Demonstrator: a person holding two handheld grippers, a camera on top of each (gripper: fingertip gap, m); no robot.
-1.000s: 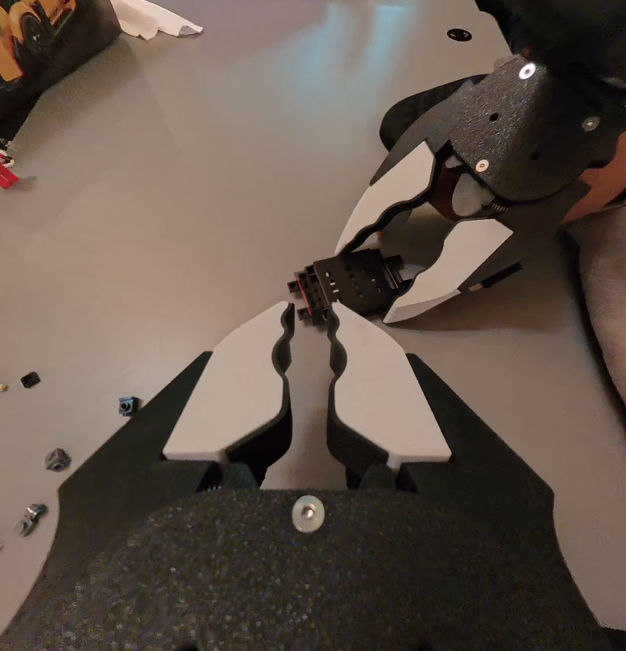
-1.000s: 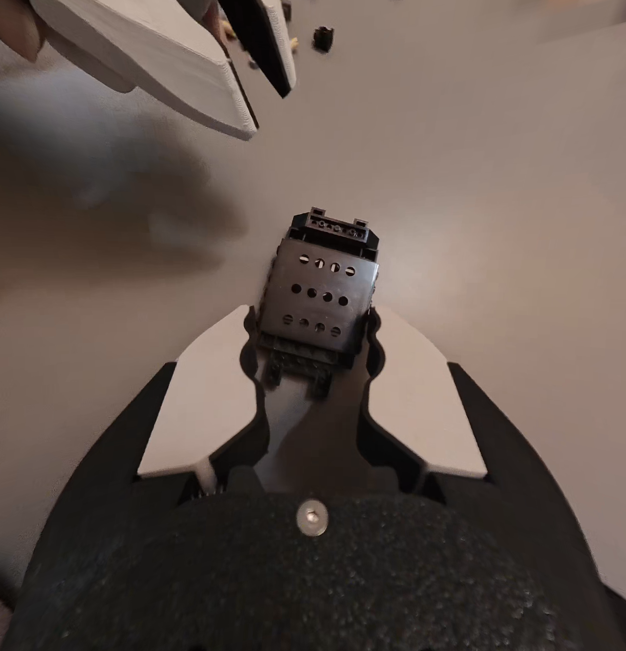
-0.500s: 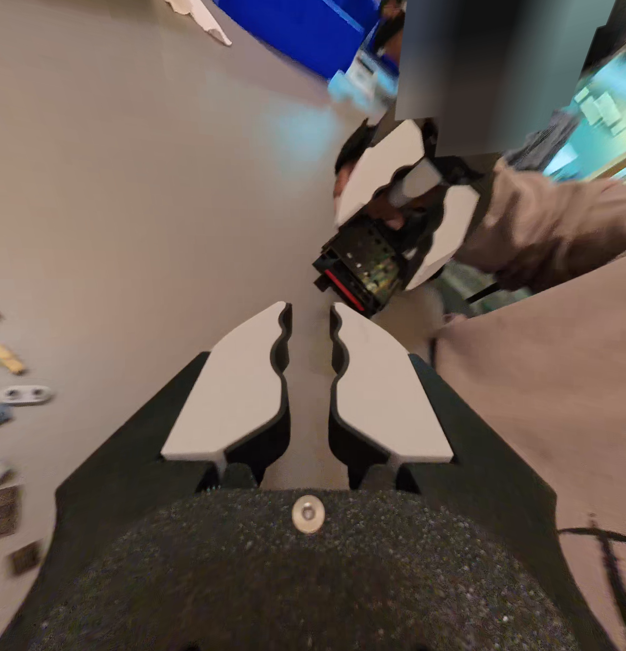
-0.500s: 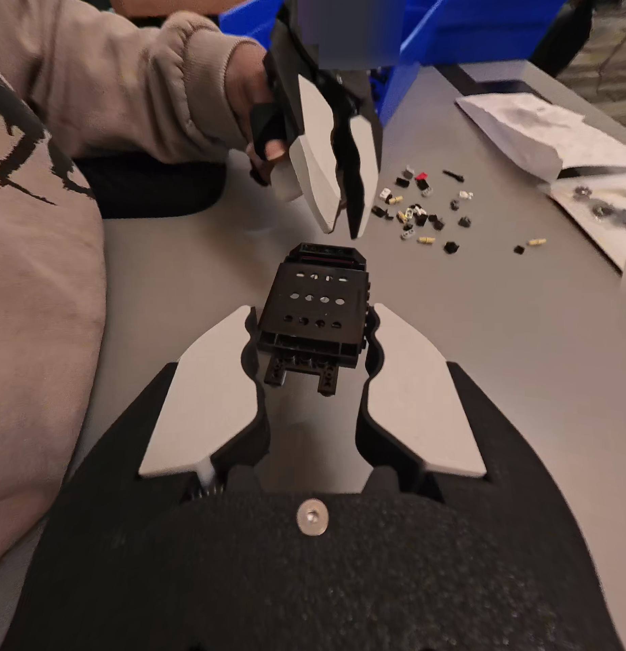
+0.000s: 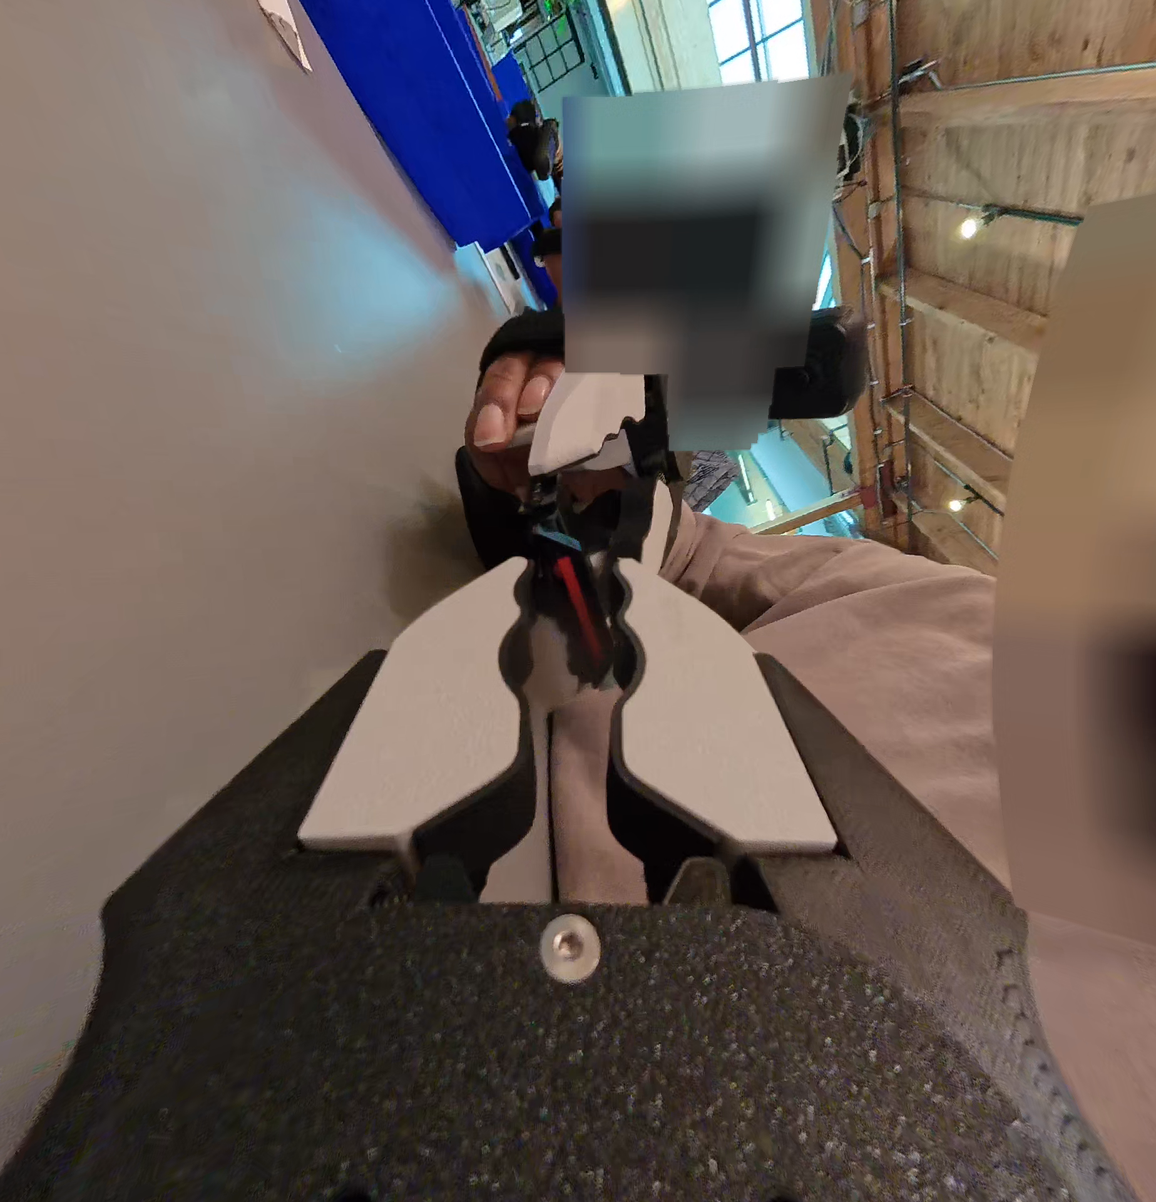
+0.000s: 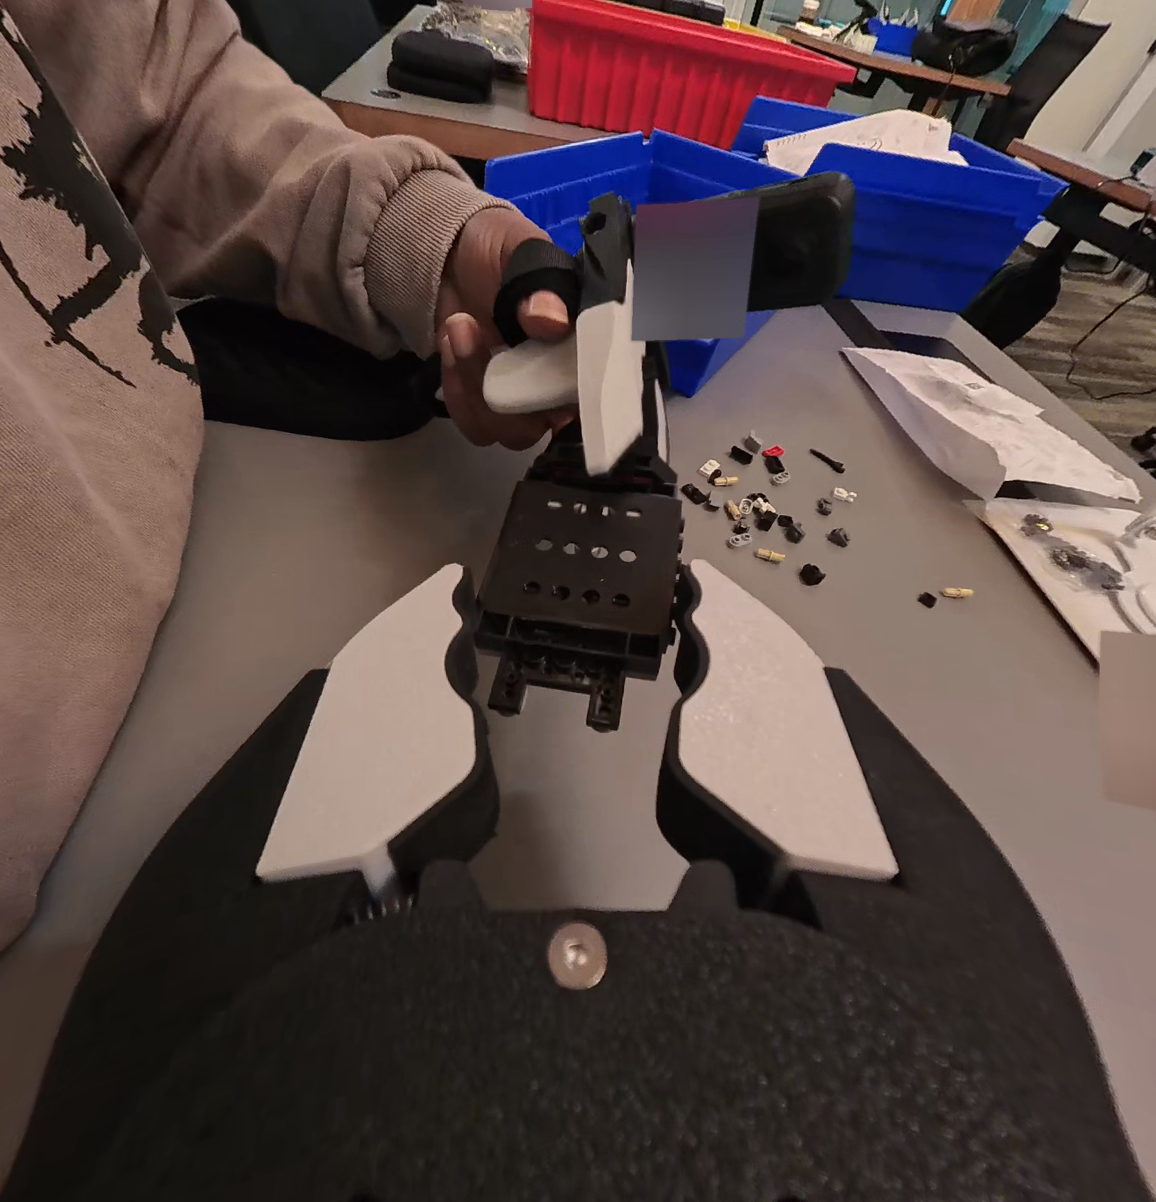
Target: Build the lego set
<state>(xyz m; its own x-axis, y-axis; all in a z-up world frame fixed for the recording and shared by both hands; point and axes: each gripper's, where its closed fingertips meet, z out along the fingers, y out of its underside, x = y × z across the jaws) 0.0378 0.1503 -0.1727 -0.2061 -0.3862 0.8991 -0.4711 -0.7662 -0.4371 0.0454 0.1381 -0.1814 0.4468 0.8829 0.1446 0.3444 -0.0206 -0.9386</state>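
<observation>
Clearly the right gripper (image 6: 578, 618) is clamping the rigid, light black lego assembly (image 6: 578, 572) by its flat sides; the left gripper (image 5: 572, 585) is pinching its far end, likely fragile at joints

R tool (image 6: 575, 579) clamped, L tool (image 5: 570, 572) nearly closed, facing.

Black lego assembly (image 6: 578, 572) lifted off table (image 6: 315, 520); left claw (image 5: 572, 572) moved onto its far end.

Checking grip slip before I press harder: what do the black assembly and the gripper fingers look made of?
The black lego assembly looks like hard moulded plastic, semi-gloss, with crisp round holes. The right hand-held gripper clamps it; its fingers look like matte, grainy white plastic, possibly printed, with darker wavy inner pads.
</observation>
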